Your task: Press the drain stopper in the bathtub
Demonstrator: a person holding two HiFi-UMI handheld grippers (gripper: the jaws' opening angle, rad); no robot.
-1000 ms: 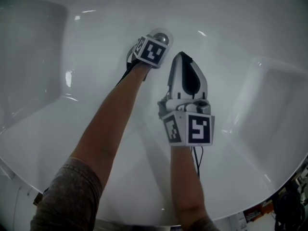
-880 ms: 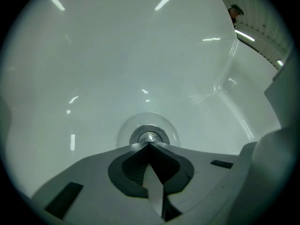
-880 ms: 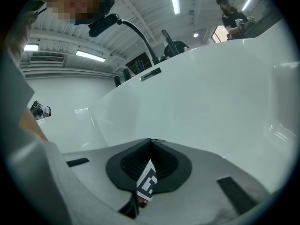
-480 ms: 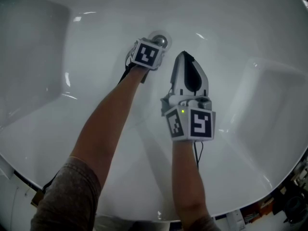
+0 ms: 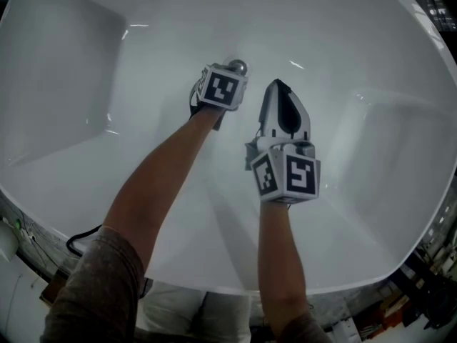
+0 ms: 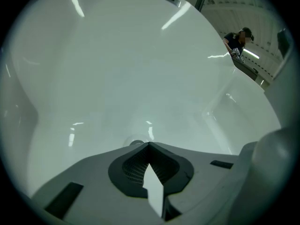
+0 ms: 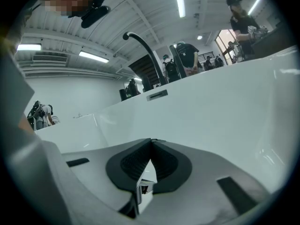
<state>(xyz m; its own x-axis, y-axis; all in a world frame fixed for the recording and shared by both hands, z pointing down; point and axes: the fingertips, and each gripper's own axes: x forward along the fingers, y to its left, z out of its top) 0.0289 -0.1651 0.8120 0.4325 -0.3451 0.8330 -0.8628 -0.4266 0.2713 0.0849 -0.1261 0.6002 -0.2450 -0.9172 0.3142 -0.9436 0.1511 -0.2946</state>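
Risk 1, slip-off: left gripper point(image 6: 149, 145) has its jaws clenched together w/ nothing between them. Its tips aim down at the drain stopper point(image 5: 238, 67), which sits on the floor of the bathtub point(image 5: 371, 191) toward the far end. In the left gripper view only a sliver of the stopper shows, just past the tips and slightly left of them. Contact can't be confirmed. The cap is domed, shiny metal, so an off-centre push would likely skate the tips off onto the smooth enamel.

Risk 2, blind alignment: in the head view the marker cube point(image 5: 223, 88) covers the left tips. Centring has to be judged w/o seeing them.

Risk 3, short stroke: a light or angled press may not travel the stopper far enough to latch. This is a judgement; the mechanism isn't visible.

Risk 4, interference: right gripper point(image 7: 151, 141) is likewise closed and empty. It hangs just right of the left one and a little nearer, pointing at the far wall below the faucet point(image 7: 143, 50). Any drift left could nudge the left gripper mid-press.

Changes vs. 1.0 s ago:
- Both grippers and the stopper sit slightly lower in the head view, and more near rim and floor clutter show. This reads as camera movement.
- Left cube-to-stopper offset is approx. unchanged.
- Less of the stopper dome shows beyond the cube.
- Right gripper keeps its station beside the left.
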